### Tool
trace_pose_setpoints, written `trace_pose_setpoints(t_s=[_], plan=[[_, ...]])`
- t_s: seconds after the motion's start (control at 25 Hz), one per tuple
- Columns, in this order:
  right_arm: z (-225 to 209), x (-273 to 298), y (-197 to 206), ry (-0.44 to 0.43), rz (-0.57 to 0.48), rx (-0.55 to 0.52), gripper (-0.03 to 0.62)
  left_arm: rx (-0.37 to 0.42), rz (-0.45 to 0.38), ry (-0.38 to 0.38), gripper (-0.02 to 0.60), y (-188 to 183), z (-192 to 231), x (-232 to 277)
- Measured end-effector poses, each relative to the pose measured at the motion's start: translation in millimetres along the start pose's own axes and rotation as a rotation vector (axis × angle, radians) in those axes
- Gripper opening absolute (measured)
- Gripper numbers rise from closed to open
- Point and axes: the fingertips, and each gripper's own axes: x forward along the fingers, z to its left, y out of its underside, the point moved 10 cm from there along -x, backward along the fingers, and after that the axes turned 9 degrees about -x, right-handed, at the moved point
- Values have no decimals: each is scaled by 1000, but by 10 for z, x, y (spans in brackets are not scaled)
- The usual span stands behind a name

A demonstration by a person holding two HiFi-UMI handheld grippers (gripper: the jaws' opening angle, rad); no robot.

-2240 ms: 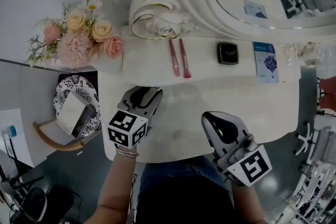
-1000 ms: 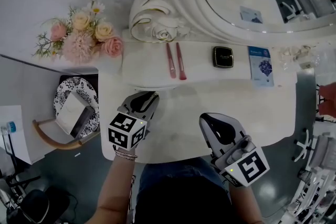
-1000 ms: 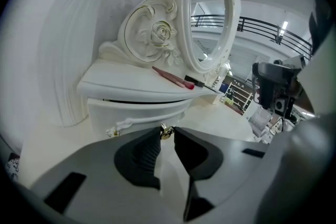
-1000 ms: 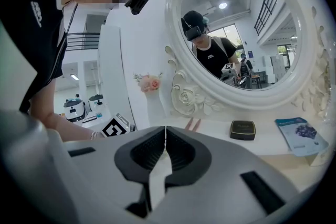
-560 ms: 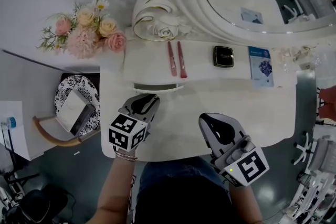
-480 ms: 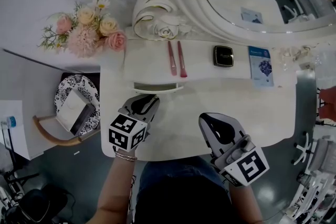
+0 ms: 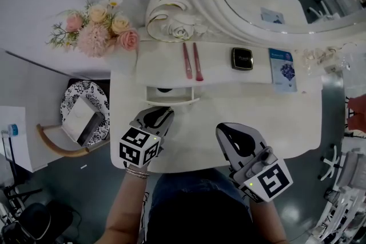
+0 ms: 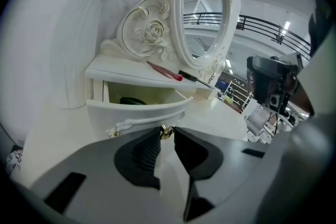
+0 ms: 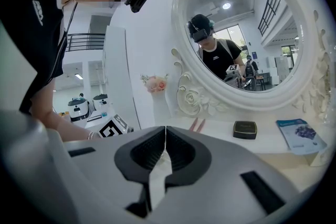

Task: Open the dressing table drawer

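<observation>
The white dressing table point(image 7: 274, 117) has a small drawer point(image 7: 171, 97) under its raised shelf, pulled partly out. In the left gripper view the curved drawer front point(image 8: 136, 108) stands out from its slot, with something dark green point(image 8: 132, 100) inside. My left gripper point(image 7: 162, 111) is shut on the drawer's small gold handle point(image 8: 166, 132), pinched between the tips point(image 8: 167, 130). My right gripper point(image 7: 230, 128) rests over the tabletop to the right, away from the drawer. Its jaws point(image 9: 166, 129) are shut with nothing between them.
On the shelf lie two pink brushes point(image 7: 193, 61), a black compact point(image 7: 242, 58) and a blue booklet point(image 7: 283, 68). The oval mirror point(image 7: 257, 3) with its carved frame stands behind. Flowers point(image 7: 97, 31) sit at the left, a patterned plate point(image 7: 80, 103) on a low stand below.
The drawer has slid out from under the shelf, and its opening now shows. My left gripper has drawn back toward the person with the handle. The right gripper has stayed put.
</observation>
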Motion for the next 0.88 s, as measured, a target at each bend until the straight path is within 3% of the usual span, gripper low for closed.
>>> trace_pose_setpoints(t_s=[0.88], plan=[[199,-8,-56,15,-29,-36,18,-38,-11,26,110,201,-86,-185]])
